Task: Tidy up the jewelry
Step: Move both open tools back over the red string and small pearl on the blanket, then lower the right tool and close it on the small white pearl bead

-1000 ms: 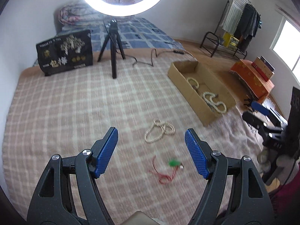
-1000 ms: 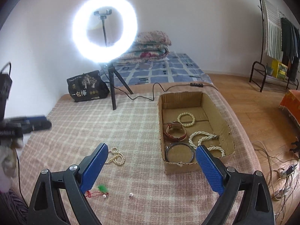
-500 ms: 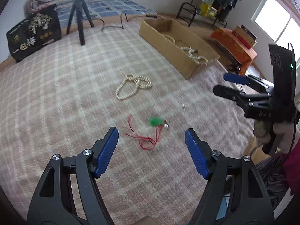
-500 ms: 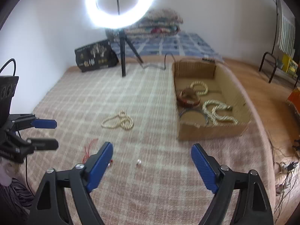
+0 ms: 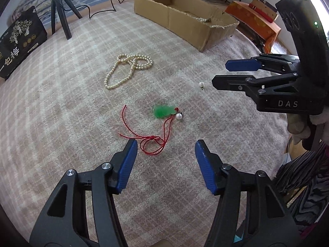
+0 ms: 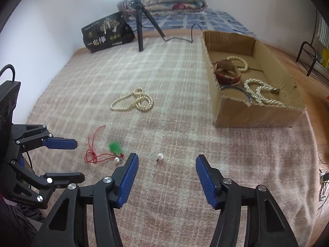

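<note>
The letters "DAS" stand in pale print on the black body of the right gripper (image 5: 239,73), seen from the left wrist camera to the right of and beyond the left jaws. The black bag (image 6: 107,33) far beyond the right jaws, to their left, carries large pale characters reading "一包梅" beneath a gold tree picture; the same characters show on it in the left wrist view. Its smaller print is too small to read.

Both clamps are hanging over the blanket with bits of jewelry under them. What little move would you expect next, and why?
Probably the left gripper eases down onto the red cord of the green pendant: its jaws, just narrowing, are empty and the cord's knot lies between their tips. The right gripper frames a loose pearl.
</note>
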